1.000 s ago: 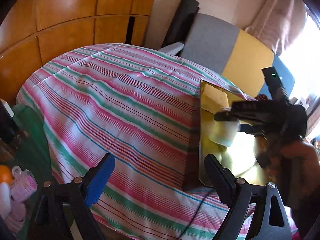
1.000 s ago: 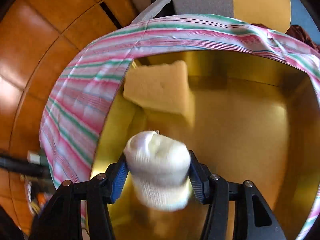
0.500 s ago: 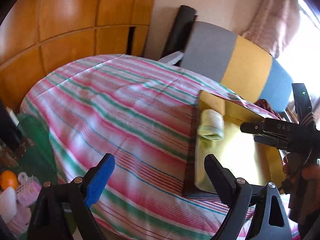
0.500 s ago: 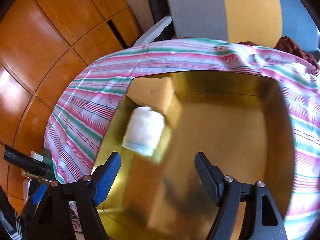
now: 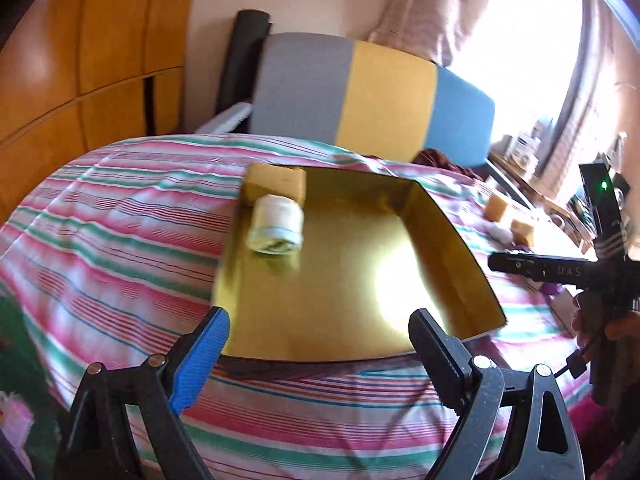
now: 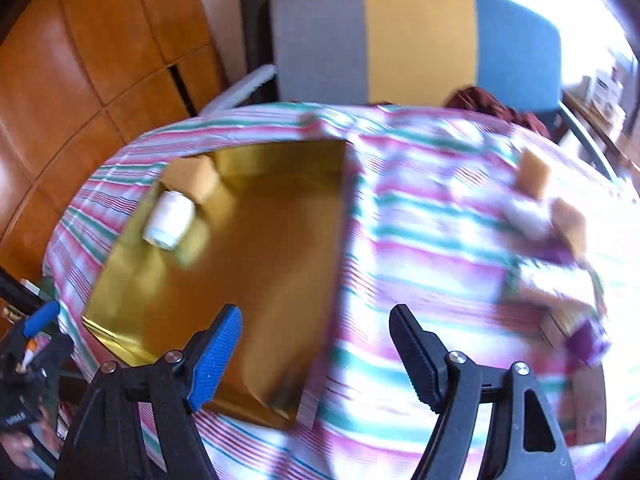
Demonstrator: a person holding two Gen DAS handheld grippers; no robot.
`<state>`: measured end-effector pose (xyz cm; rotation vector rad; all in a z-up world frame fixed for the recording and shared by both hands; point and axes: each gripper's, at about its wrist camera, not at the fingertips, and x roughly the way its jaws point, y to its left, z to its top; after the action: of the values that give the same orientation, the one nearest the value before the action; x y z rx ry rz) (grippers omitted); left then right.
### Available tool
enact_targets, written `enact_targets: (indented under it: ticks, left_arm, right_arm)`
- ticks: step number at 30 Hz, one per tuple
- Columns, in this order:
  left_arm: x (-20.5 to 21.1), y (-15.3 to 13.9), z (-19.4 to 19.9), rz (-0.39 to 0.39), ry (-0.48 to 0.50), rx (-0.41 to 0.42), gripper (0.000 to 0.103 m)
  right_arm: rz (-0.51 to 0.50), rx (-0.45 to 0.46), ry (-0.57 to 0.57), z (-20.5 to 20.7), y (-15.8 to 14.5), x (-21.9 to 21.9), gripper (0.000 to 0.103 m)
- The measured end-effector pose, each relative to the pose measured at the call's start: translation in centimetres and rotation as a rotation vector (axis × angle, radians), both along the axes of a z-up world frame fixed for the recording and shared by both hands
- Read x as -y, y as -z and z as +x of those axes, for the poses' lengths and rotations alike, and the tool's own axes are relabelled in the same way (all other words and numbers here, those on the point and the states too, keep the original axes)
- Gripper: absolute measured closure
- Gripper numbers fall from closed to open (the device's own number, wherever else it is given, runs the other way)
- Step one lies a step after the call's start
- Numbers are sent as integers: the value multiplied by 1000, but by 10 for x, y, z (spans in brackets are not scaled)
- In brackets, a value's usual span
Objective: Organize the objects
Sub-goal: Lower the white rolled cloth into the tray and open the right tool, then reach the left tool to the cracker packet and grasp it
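A bed with a pink, green and white striped sheet (image 5: 120, 240) holds a shiny gold box (image 5: 440, 224). Two yellow sponges (image 6: 534, 174) and a white roll (image 5: 500, 232) lie on the sheet, well apart from the box.

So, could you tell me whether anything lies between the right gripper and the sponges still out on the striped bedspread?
Nothing visible does: only bare striped bedspread lies between the open right gripper and the two sponges, though that area is blurred.
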<state>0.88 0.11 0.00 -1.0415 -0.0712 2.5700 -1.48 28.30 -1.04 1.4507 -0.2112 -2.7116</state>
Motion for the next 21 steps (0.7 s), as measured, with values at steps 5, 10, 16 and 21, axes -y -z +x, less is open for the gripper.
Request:
enact_targets:
  ticks: [5,10,16,21]
  left_arm:
    - [-26,-3,6,-23,72,-1,11]
    - [-52,-9,8,-43,136,-11,11]
    - [-81,-13,8,-69,204,-20,9]
    - [-113,-19,7,-94,275,-30,9]
  right_arm:
    - [-12,35,78,27,8,-54,25]
    - [-12,34,210,52,6,-117,25]
    - [-21,10,436,81,0,-199,25]
    - [-109,-33,619,101,5,-247,25]
